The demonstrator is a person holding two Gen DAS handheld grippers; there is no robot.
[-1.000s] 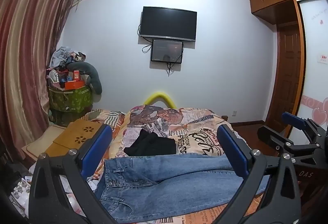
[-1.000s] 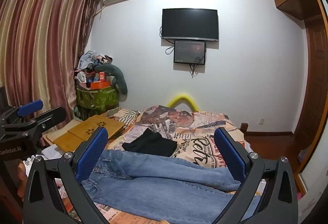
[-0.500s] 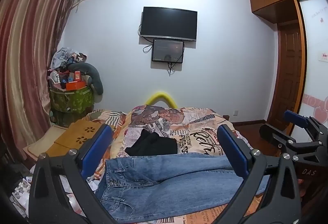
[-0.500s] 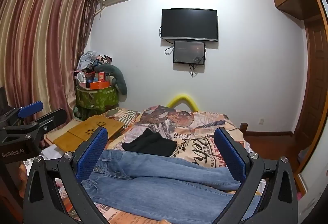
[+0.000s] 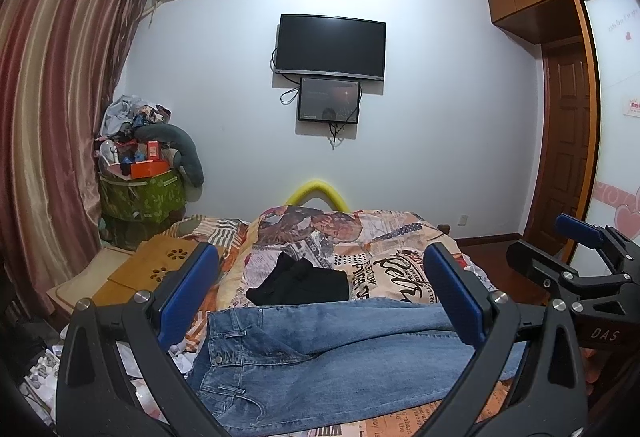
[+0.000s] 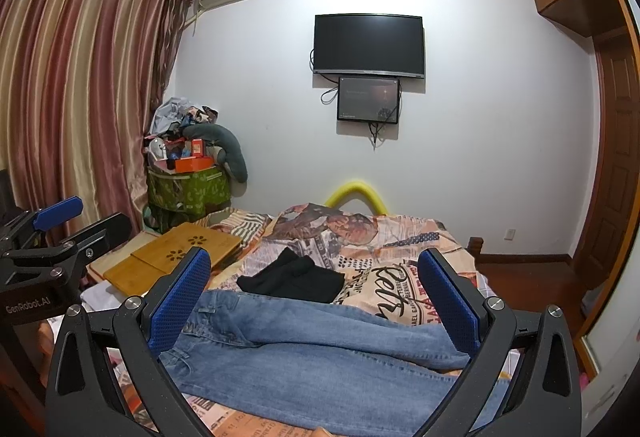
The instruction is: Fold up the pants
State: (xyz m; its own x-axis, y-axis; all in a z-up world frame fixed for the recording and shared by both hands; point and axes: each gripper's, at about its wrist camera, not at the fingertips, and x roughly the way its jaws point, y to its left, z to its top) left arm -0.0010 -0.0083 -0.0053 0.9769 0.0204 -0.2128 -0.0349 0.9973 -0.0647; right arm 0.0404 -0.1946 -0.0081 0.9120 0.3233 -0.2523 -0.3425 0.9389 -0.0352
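Note:
Blue jeans [image 5: 320, 353] lie flat across the near end of the bed, waistband at the left and legs running to the right; they also show in the right wrist view [image 6: 320, 357]. My left gripper [image 5: 320, 297] is open and empty, held above the jeans. My right gripper [image 6: 316, 297] is open and empty, also above them. The right gripper shows at the right edge of the left wrist view [image 5: 580, 269]. The left gripper shows at the left edge of the right wrist view [image 6: 52, 237].
A folded black garment [image 5: 300, 283] lies on the patterned bedspread [image 5: 392, 237] behind the jeans. A wooden lap desk [image 6: 176, 257] sits at the bed's left. A cluttered green bin [image 5: 140, 193], curtains, a wall television [image 5: 330, 47] and a door [image 5: 568, 141] surround the bed.
Both views have shifted very slightly; the right gripper sits a little lower at the edge of the left wrist view. The jeans have not moved.

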